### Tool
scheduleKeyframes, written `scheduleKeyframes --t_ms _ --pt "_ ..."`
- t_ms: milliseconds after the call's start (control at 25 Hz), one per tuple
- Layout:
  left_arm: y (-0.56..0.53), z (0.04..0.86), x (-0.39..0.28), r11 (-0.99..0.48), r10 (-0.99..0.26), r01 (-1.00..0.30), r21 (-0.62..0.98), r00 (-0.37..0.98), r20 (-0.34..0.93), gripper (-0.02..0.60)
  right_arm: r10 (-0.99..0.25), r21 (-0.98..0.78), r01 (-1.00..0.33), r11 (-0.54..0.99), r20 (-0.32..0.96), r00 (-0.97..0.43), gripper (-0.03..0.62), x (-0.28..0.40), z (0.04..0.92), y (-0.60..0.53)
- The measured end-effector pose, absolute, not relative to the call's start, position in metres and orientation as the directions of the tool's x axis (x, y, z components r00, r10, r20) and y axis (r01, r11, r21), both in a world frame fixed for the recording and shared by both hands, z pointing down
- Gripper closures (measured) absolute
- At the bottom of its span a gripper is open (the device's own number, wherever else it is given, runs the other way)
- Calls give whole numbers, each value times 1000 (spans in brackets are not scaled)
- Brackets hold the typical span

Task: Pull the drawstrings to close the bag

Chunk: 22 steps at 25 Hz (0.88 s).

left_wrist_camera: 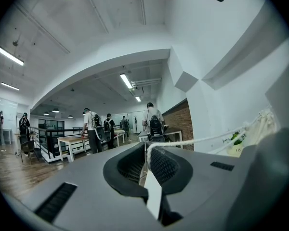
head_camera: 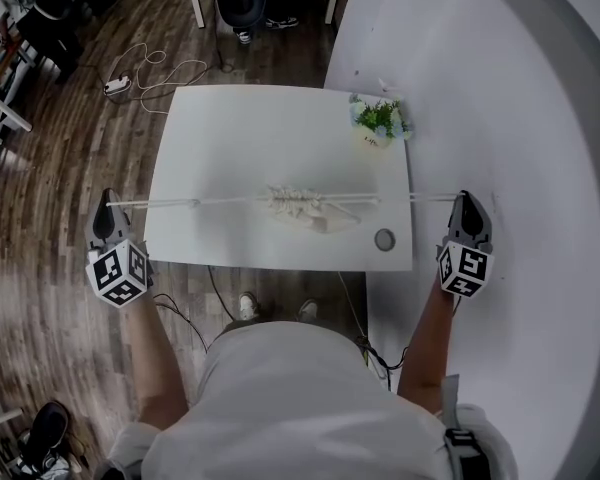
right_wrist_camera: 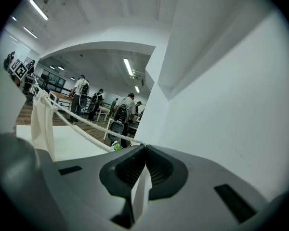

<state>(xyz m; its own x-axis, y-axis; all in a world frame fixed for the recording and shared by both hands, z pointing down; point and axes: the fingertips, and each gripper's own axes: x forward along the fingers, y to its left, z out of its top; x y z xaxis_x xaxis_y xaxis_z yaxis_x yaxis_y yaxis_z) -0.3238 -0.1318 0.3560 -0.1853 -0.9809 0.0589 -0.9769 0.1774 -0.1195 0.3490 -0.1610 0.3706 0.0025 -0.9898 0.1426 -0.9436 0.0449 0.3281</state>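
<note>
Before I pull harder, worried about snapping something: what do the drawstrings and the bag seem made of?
The drawstrings look like white twisted cord, probably cotton, matte; strand twist shows in the gripper views. The bag looks like cream cloth, matte, bunched into soft folds.

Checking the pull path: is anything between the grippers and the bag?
Nothing visible. The left gripper and right gripper clamp the drawstrings, which run straight to the bag; the plant stands behind that line.

Head view: above my table point(head_camera: 280, 138), steeply down. Both gripper views: close behind my jaws, level, facing forward; all three share the bag point(head_camera: 302, 208).
</note>
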Motion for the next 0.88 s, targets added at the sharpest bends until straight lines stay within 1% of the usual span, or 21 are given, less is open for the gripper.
scheduleKeyframes --t_ms 400,720,880 --pt "-129 359 -319 171 -982 -978 -122 -179 62 562 -986 332 -942 55 169 2 557 355 380 -151" --pt "-131 348 -316 163 -986 -981 -109 -166 22 563 -983 333 -941 61 186 2 557 358 380 -145" --pt "-134 359 -316 165 -985 -981 -99 -169 35 563 -980 284 -956 72 197 -16 557 359 389 -150"
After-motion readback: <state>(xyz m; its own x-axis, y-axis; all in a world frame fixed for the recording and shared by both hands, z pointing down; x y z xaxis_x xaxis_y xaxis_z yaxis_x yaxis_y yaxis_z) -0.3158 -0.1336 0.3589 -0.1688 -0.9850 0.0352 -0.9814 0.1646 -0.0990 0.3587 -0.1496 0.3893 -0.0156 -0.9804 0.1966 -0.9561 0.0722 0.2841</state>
